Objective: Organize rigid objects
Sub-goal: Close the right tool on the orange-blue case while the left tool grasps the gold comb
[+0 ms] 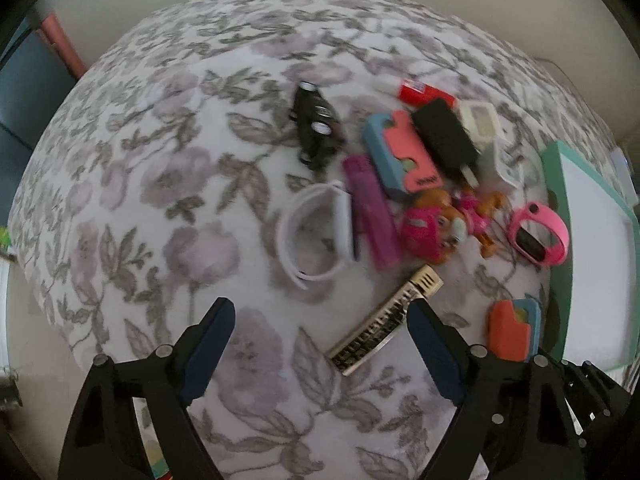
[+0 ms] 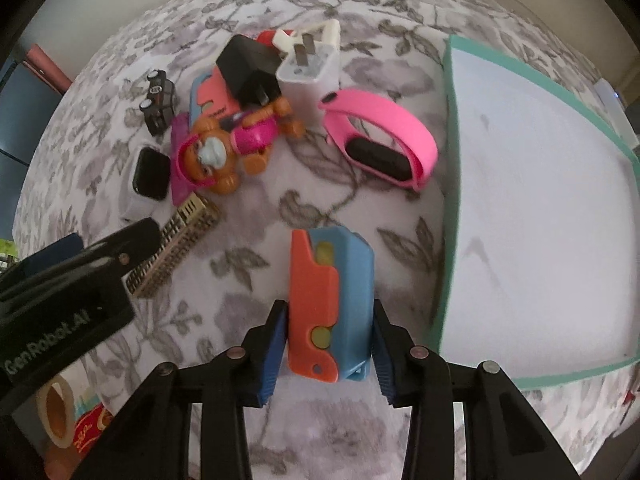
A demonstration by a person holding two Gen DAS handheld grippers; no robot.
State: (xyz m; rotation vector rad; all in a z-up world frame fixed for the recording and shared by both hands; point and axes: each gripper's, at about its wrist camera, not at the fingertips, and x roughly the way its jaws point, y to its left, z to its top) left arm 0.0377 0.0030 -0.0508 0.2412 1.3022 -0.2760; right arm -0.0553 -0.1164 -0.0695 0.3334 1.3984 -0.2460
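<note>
My right gripper (image 2: 330,308) is shut on an orange and blue plastic toy (image 2: 332,292), its pads pressing both sides just above the flowered cloth; the same toy (image 1: 512,328) shows in the left wrist view beside the tray. My left gripper (image 1: 320,306) stands open over the cloth with nothing between its fingers. A gold and black hair clip (image 1: 384,320) lies slanted right beside its right finger. A white tray with a teal rim (image 2: 450,160) lies to the right of the held toy.
A pile lies beyond: pink wristband (image 2: 380,140), orange toy figure (image 2: 224,148), white charger (image 2: 312,68), black charger (image 2: 250,64), a second orange and blue toy (image 1: 400,152), purple lighter (image 1: 370,208), white watch (image 1: 316,236), black toy car (image 1: 316,124).
</note>
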